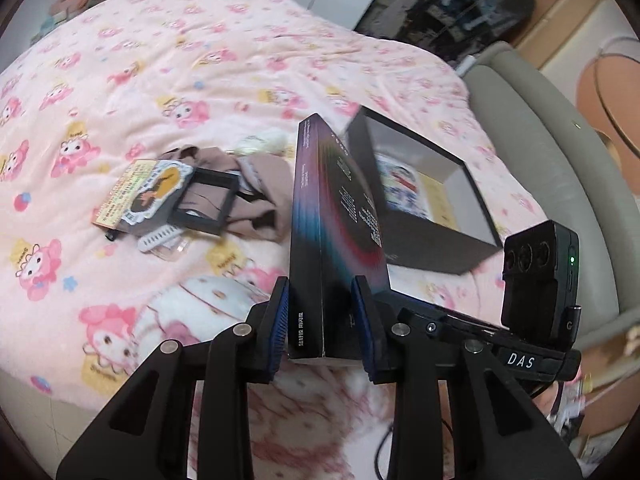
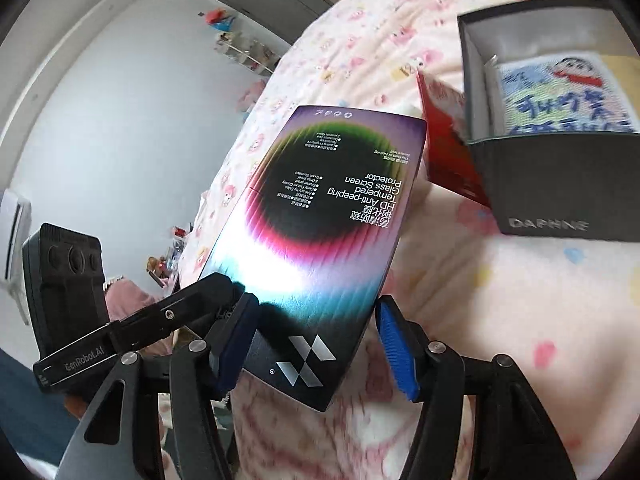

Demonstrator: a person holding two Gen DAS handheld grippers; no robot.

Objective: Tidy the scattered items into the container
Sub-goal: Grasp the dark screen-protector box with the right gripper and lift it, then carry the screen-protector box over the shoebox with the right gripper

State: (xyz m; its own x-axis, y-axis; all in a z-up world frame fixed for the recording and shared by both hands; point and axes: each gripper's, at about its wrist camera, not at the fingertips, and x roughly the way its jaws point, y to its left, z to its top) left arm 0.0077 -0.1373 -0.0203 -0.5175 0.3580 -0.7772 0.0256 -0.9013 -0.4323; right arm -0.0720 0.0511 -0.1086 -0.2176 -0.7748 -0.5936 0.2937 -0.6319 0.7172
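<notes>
Left gripper pinching the screen-protector box edgewise beside the open container, right gripper spread around it; pile of scattered items still untidied.

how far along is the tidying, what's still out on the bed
Partly done: the dark container already holds a cartoon-print item. In hand: the screen protector box, clamped across its thickness by the left gripper, with the right gripper set around its width. Left: a pile on the pink bedspread, including a printed card, a small black frame and brown cloth.
</notes>
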